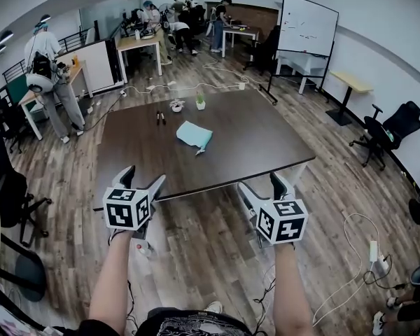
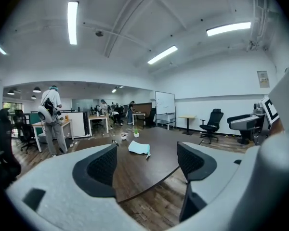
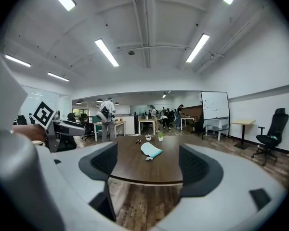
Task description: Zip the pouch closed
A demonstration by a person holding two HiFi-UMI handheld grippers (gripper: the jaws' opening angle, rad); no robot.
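A light blue pouch (image 1: 194, 135) lies flat near the middle of the dark brown table (image 1: 252, 149), its zip pull hanging toward the near side. It also shows far off in the left gripper view as the pouch (image 2: 139, 148) and in the right gripper view as the pouch (image 3: 151, 150). My left gripper (image 1: 143, 183) and right gripper (image 1: 262, 185) are held just short of the table's near edge, well away from the pouch. Both stand open with nothing between their jaws.
On the table's far side stand a small potted plant (image 1: 200, 101), a little white bowl (image 1: 176, 106) and two dark pens (image 1: 159, 117). Office chairs (image 1: 390, 131), desks, a whiteboard (image 1: 306, 25) and several people fill the room. Cables and a power strip (image 1: 373, 252) lie on the wooden floor at right.
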